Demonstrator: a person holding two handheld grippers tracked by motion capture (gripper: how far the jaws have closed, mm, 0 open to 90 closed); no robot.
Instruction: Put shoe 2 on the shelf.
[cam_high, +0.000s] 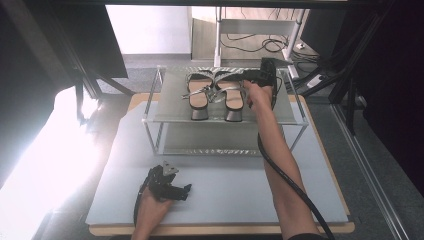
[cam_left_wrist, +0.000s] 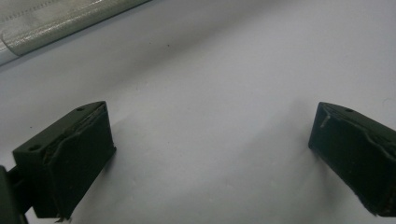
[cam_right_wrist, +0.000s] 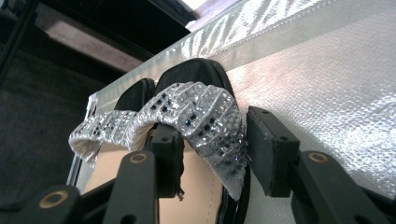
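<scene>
Two tan block-heeled sandals with sparkly silver mirror-tile straps (cam_high: 216, 95) sit side by side on the top shelf of a shiny woven silver shoe rack (cam_high: 170, 107), centre of the high view. The right gripper (cam_right_wrist: 212, 149) straddles one strap edge up close, jaws slightly parted, pads not clamping. The left gripper (cam_left_wrist: 210, 154) rests wide open, holding nothing, over the smooth matte grey mat (cam_left_wrist: 224, 70).

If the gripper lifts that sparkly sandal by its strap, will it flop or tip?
Probably a bit of both. The sandal has a soft, bendy strap, so it may sag between the right gripper jaws. Its chunky heel looks heavier, so that end would likely hang down. The sole seems stiff enough to keep its shape.
</scene>
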